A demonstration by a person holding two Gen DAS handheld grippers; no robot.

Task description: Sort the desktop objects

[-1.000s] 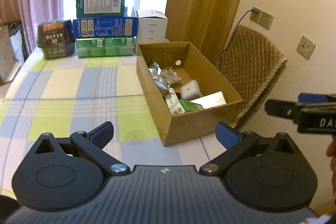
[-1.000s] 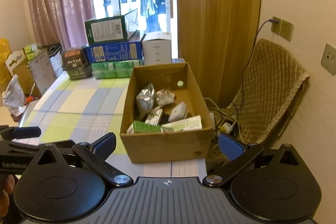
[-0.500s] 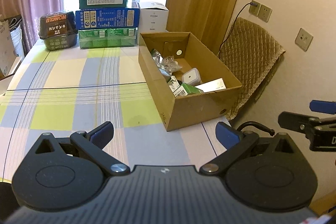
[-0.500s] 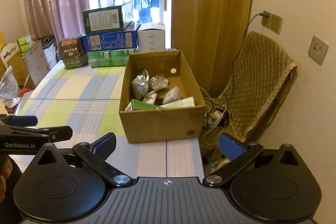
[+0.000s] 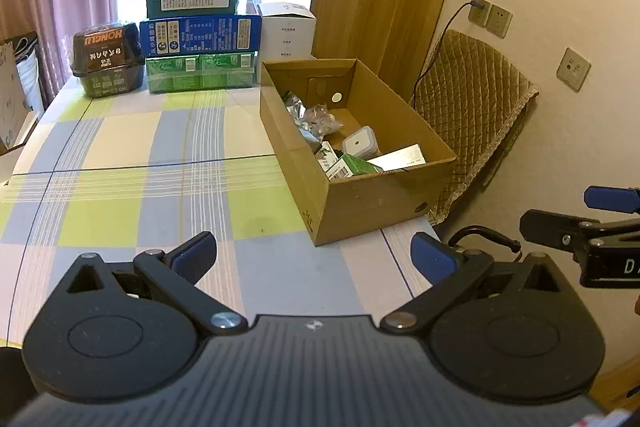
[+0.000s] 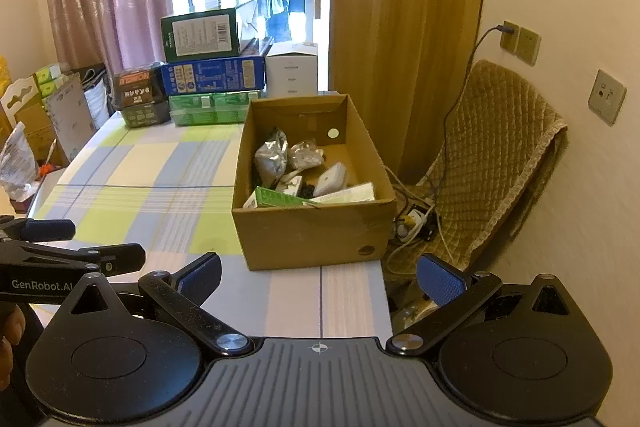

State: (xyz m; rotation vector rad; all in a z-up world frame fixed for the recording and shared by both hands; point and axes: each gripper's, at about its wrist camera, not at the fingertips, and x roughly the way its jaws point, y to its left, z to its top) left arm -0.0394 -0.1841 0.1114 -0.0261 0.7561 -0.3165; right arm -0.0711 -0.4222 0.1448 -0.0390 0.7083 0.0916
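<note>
Both grippers hang back from the near edge of the counter point(image 5: 120, 155), and neither one has anything between its fingers. The left gripper point(image 5: 314, 257) has its blue pads spread wide over the checked cloth, and the right gripper point(image 6: 320, 277) is spread just as wide. That looks like a rest posture, held clear so that the whole surface can be seen.

The task's things lie together in the cardboard box point(image 6: 316, 235) at the right side of the counter: foil packets point(image 6: 272, 155), a small white case point(image 6: 330, 181), a green carton point(image 6: 276, 197) and a flat white packet point(image 5: 398, 157). The cloth in front of the box is bare, so the sorting is probably finished or nearly so. The stacked packages point(image 5: 198, 39) along the far edge seem to be storage, not part of the job.

The left wrist view looks into the box from its left, so the box's left wall hides part of the foil. The right wrist view faces the box front and also shows a power strip point(image 6: 414, 225) with cables on the floor beside the quilted chair point(image 6: 496, 163), though what lies at the box's bottom is too cluttered to tell.
</note>
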